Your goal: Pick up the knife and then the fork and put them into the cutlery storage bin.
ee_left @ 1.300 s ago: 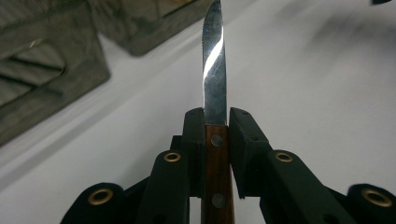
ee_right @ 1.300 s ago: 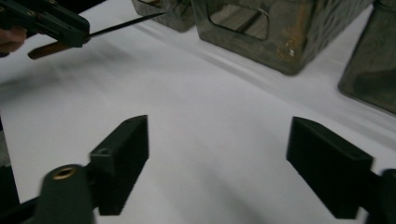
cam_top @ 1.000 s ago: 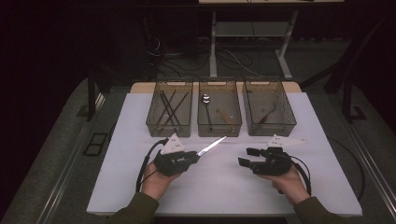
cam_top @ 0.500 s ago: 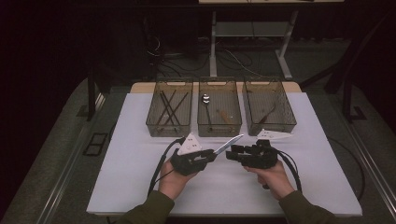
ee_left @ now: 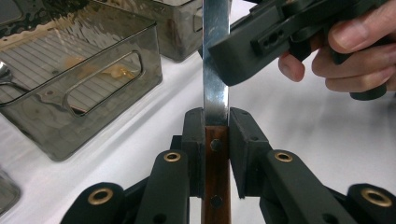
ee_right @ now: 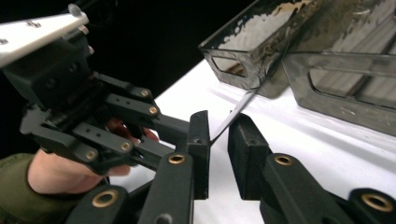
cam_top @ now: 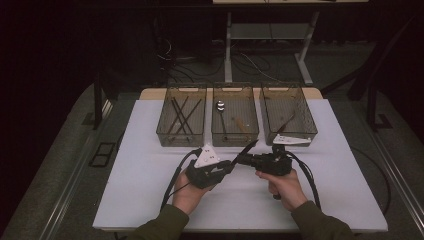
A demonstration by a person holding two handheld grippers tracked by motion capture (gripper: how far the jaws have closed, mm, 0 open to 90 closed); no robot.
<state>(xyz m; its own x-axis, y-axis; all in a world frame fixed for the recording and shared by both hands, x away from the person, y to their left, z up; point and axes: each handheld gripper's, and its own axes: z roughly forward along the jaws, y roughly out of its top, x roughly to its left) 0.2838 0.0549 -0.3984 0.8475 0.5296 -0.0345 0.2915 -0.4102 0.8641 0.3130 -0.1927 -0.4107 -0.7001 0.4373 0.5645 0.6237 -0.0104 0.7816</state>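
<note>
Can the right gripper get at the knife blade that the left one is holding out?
Probably yes: the left gripper clamps the knife by its wooden handle, leaving the blade bare, and the right gripper already has that blade between its jaws, which have just been closing.

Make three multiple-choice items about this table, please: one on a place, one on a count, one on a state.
1. Where does the spoon lie?
A. In the left bin
B. In the middle bin
C. On the white table
2. How many clear bins stand in the row at the back?
A. Two
B. Three
C. Four
3. How is the left gripper?
A. Wide open and empty
B. Shut on a spoon
C. Shut on the knife

Key: 1 B, its bowl shines at the far end of the middle bin. 2 B, three stand side by side in the high view. 3 C, both jaws press on the knife's wooden handle in the left gripper view.
</note>
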